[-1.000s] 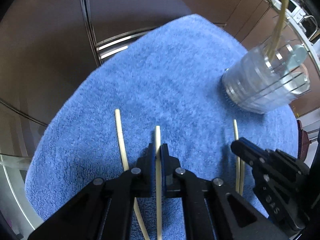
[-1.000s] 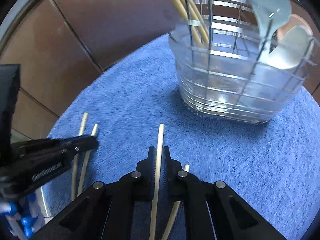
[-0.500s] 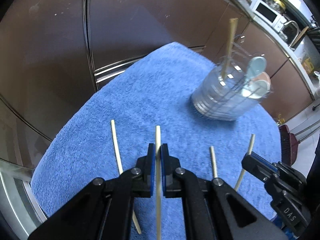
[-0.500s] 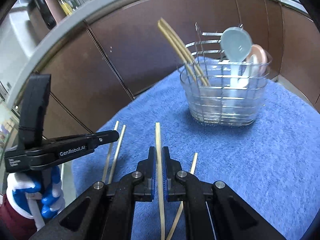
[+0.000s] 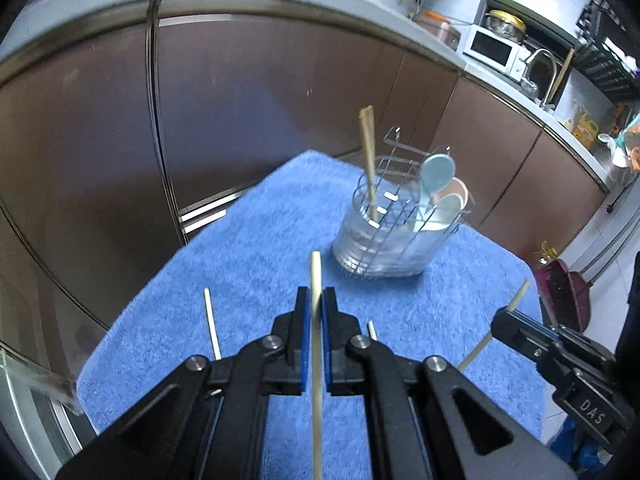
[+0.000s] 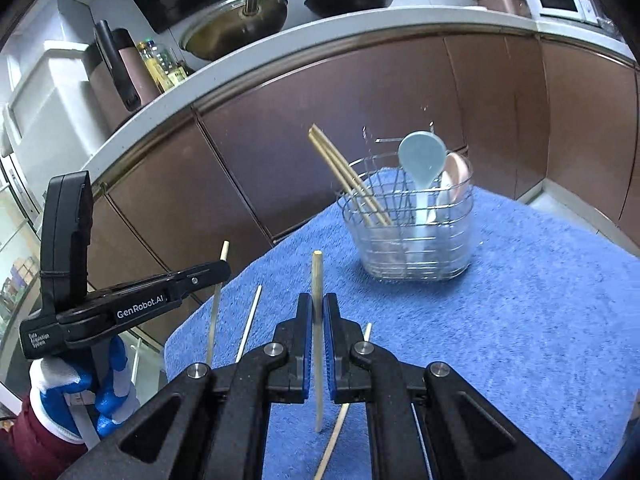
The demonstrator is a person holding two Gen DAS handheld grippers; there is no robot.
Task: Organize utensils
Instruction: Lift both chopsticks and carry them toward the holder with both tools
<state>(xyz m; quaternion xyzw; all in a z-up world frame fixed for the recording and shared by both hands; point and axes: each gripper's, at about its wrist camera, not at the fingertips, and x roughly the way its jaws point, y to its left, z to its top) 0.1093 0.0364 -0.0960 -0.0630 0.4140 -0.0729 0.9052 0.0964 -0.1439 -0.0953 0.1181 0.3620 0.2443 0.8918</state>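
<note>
The left gripper (image 5: 317, 312) is clamping a chopstick (image 5: 316, 280) above a blue towel (image 5: 248, 248), facing a wire utensil basket (image 5: 396, 236).

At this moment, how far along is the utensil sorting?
Done: two chopsticks and spoons stand in the wire holder. In hand: the left gripper and right gripper each clamp one chopstick. Left: two chopsticks lie on the blue towel.
</note>
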